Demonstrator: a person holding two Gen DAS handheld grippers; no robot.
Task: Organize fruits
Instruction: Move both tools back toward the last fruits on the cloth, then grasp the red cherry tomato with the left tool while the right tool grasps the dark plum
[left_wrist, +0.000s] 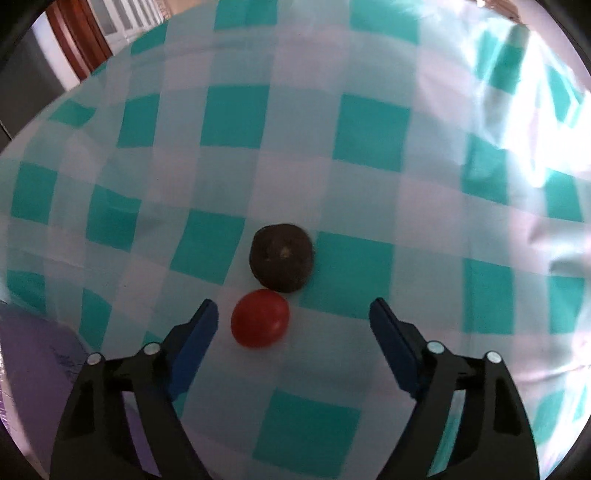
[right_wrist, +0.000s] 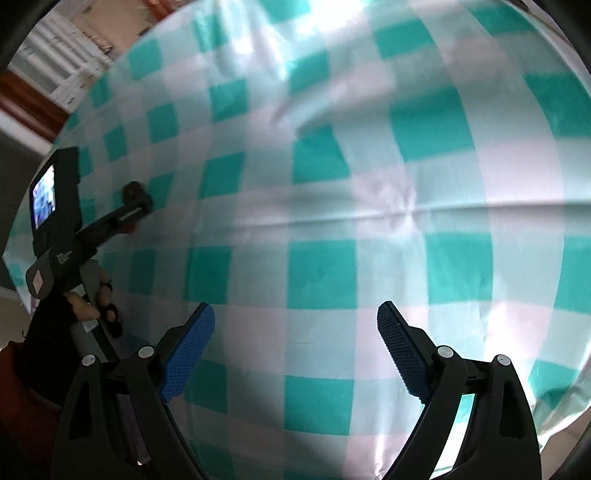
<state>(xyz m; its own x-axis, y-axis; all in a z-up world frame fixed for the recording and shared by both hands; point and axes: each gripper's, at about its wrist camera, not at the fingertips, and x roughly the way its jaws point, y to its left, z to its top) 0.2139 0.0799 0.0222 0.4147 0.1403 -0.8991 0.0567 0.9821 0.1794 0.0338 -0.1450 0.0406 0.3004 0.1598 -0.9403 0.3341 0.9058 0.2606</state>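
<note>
Over the checked table (left_wrist: 369, 125), the left hand-held gripper (left_wrist: 293, 314) hangs with jaws apart around a red fruit (left_wrist: 260, 318) beside a dark fruit (left_wrist: 282, 257), ungripped. Next, seemingly: lower, centre, close. The right hand-held gripper (right_wrist: 295, 319) hangs open, empty.

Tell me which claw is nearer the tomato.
Left. The left claw hangs open right over the tomato, which lies between its fingers, untouched. The right claw is open over bare cloth, well off to the side.
</note>
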